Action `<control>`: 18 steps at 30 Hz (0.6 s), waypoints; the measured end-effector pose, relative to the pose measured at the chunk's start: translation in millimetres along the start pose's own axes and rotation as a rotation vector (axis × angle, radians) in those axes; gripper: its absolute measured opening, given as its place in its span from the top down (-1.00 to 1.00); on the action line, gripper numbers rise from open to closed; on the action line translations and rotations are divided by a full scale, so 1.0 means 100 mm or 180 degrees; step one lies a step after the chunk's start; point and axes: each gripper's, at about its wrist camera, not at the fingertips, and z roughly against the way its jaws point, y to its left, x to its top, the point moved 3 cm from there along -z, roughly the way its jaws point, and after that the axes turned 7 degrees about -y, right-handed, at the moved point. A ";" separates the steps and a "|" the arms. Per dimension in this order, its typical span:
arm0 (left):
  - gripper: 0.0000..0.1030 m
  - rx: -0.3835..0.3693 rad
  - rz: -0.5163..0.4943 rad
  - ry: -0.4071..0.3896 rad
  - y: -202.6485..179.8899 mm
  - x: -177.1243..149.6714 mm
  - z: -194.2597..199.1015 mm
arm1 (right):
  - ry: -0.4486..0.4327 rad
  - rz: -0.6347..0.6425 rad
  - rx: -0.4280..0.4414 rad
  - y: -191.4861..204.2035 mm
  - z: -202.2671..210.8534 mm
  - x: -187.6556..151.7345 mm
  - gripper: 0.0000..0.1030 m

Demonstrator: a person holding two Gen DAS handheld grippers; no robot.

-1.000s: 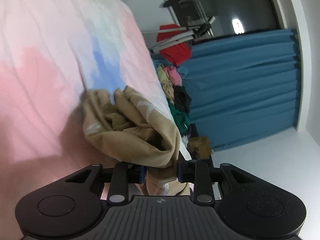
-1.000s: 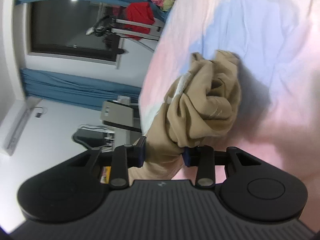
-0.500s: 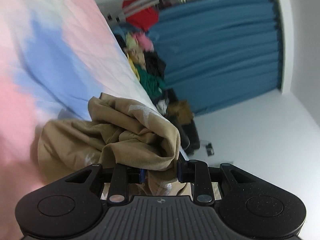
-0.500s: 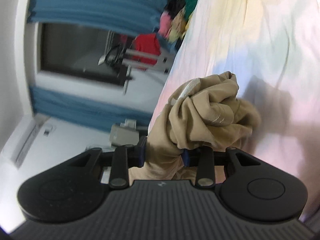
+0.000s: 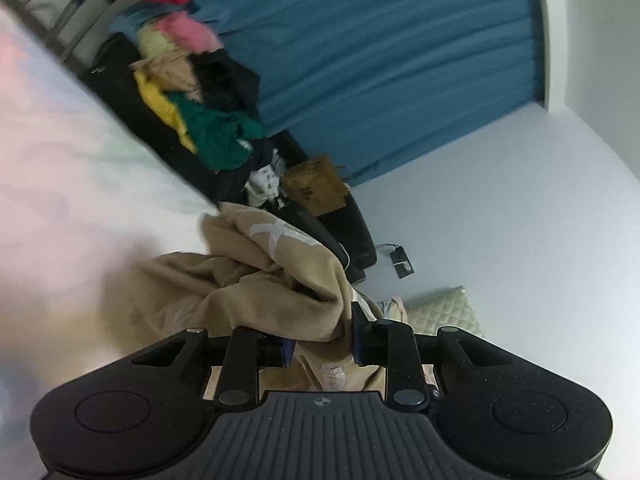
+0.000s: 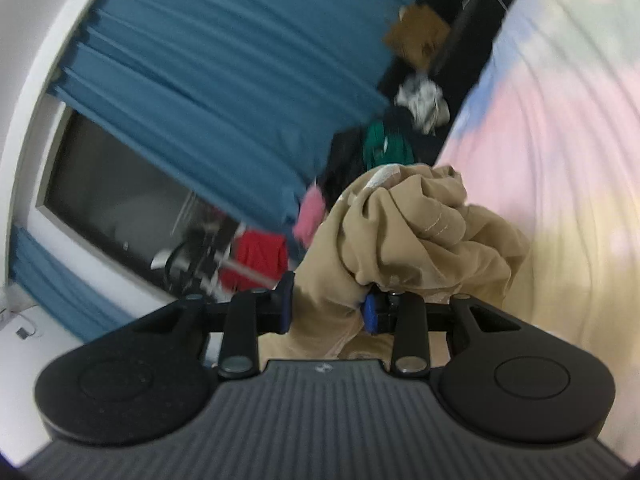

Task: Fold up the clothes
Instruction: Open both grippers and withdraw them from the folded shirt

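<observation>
I have one tan garment (image 5: 276, 280), all bunched up, over the edge of the pastel bed sheet (image 5: 60, 168). My left gripper (image 5: 320, 346) is pinching one bunch of it and my right gripper (image 6: 326, 306) is pinching another. I think the cloth could slip out, because each grip holds a thick wad, not a flat edge. It could also land twisted and fold badly. Past the bed I count one heap of clothes (image 5: 200, 112), one blue curtain (image 5: 380, 60) and one brown paper bag (image 5: 316, 186).
</observation>
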 end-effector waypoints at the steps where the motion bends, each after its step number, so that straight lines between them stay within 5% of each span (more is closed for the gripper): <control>1: 0.47 0.0017 -0.0072 0.0006 0.03 -0.05 -0.11 | -0.0039 0.0040 -0.0025 -0.09 -0.05 -0.01 0.29; 5: 0.48 0.0202 -0.0541 0.0140 0.33 -0.34 -0.43 | -0.0003 0.0307 -0.0242 -0.59 -0.11 -0.31 0.29; 11: 0.48 0.0500 -0.0800 0.0550 1.19 -1.03 -0.01 | 0.0505 -0.0111 -0.0599 -1.49 0.16 -1.07 0.30; 18: 0.22 0.0669 -0.1256 0.0632 1.46 -1.21 0.15 | 0.0903 -0.0137 -0.0889 -1.61 0.45 -1.31 0.21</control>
